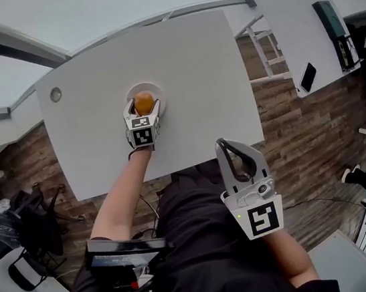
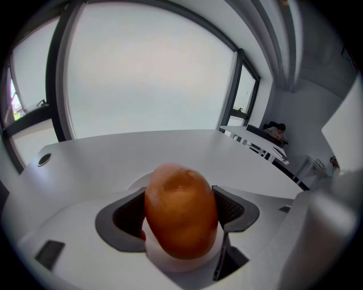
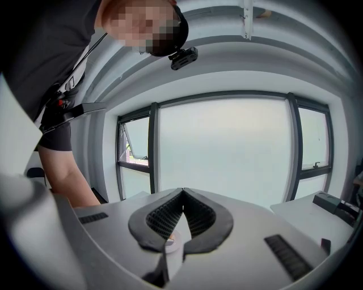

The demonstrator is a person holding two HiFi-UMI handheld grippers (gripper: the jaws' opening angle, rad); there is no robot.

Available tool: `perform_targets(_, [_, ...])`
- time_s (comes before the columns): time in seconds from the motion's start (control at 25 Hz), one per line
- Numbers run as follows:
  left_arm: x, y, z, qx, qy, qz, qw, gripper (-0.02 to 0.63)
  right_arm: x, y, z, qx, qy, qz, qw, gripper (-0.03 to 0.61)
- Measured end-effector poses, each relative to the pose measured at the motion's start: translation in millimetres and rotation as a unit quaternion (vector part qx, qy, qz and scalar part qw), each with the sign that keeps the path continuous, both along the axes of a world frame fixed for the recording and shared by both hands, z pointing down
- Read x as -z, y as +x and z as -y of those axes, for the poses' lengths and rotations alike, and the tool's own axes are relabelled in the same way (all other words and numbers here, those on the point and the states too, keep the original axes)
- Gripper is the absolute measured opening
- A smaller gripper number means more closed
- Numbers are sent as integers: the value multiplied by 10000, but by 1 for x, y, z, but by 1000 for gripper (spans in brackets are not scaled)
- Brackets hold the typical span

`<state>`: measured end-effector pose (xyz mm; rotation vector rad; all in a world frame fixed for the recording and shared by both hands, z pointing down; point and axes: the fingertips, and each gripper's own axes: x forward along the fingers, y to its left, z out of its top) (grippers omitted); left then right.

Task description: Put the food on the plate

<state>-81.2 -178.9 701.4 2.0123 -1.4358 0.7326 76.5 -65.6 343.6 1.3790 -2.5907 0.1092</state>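
Left gripper (image 1: 144,108) is at the plate (image 1: 156,87), mid-tabletop (image 1: 200,72). Its jaws stand wide, pads against both sides of the orange-brown food (image 2: 181,212). The food is over the plate's centre; resting or just above, cannot tell. The grip probably steadies the rounded piece against rolling. Right gripper (image 3: 182,195): jaws closed, empty, well away from the plate, not needed.

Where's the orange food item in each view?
Head view: orange food item upper centre, between the jaws of the left tool, over the white plate.
Left gripper view: orange food item lower centre, filling the gap between the jaws.
Right gripper view: not in it.
Shared landmark: round cable hole in the white table; far left in the left gripper view.
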Motion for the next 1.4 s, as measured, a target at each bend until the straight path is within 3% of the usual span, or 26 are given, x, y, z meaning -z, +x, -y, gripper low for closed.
perform_targets(1.4, [-9,-10,-10,47,-287,-258,9992,342,-6,6,-29,-157,-109,-188,9996,6])
